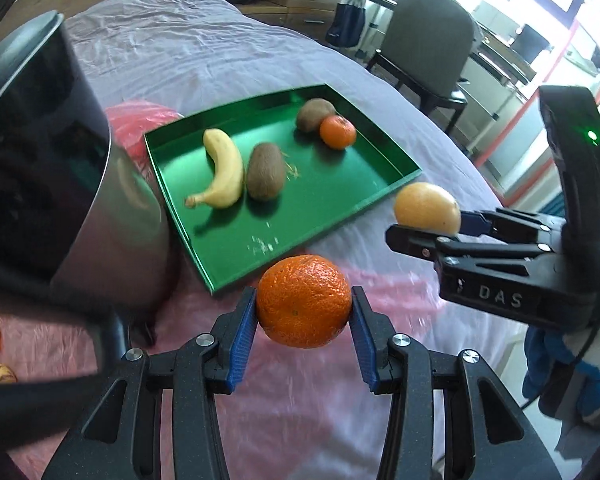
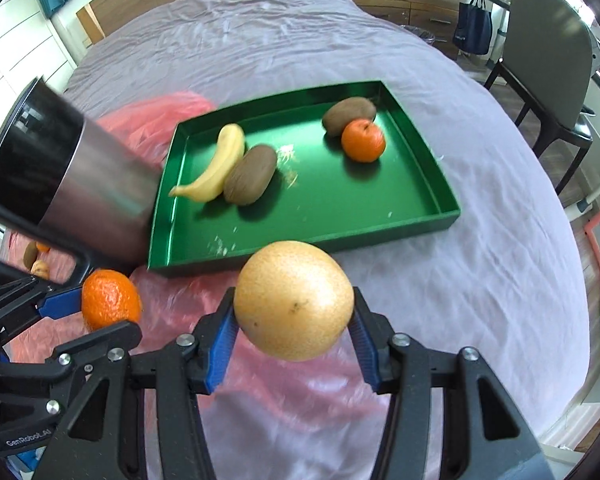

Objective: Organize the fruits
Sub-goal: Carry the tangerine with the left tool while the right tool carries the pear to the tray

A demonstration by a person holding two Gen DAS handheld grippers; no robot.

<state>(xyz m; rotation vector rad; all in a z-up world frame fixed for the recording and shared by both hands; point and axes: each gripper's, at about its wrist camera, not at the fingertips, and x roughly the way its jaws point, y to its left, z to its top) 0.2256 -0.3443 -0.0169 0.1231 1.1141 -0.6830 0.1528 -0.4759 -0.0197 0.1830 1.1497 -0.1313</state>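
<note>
left gripper (image 1: 303,312): pinching a mandarin (image 1: 303,301), held clear above the pink bag (image 1: 300,392)
right gripper (image 2: 294,320): pinching a grapefruit (image 2: 294,300), also held clear, just short of the tray's near rim
tray (image 2: 431,216): green, on the bed (image 2: 260,32); holds a banana (image 2: 216,164) touching one kiwi (image 2: 251,174), second kiwi (image 2: 349,115) touching a small mandarin (image 2: 363,141)
pot (image 2: 96,184): steel, left of tray

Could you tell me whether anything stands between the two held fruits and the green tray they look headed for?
Nothing visible does. The left gripper holds an orange and the right gripper a yellow fruit, both short of the green tray's near wall, with free floor behind it. The metal cup stands left.
</note>
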